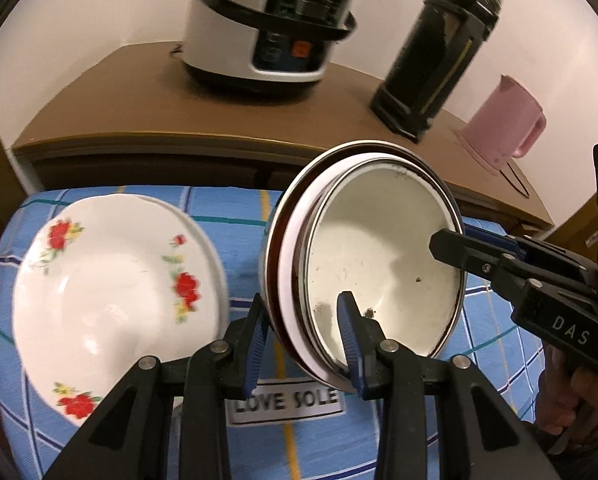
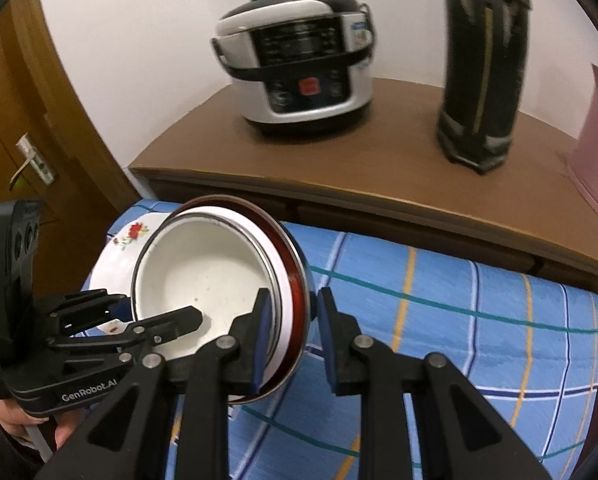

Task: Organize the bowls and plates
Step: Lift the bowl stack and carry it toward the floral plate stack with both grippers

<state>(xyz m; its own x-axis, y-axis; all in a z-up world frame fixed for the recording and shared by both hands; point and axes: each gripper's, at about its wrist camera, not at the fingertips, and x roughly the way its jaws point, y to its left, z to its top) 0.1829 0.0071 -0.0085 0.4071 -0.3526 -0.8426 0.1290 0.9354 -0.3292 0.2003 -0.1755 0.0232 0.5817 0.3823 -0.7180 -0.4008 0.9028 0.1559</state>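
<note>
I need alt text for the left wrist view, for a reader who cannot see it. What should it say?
Both grippers hold a tilted stack of nested enamel bowls above a blue checked cloth: the left gripper clamps its near rim, the right gripper its right rim. Left lie floral plates; behind, a cabinet carries a rice cooker, black flask and pink kettle.

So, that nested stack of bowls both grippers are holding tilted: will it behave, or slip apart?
The stack of bowls looks rigid and glossy, so probably slippery. The left gripper and right gripper pinch only opposite rims; tilted this steeply, the inner bowl might slide. The chipped rim suggests enamel that could chip further.
</note>
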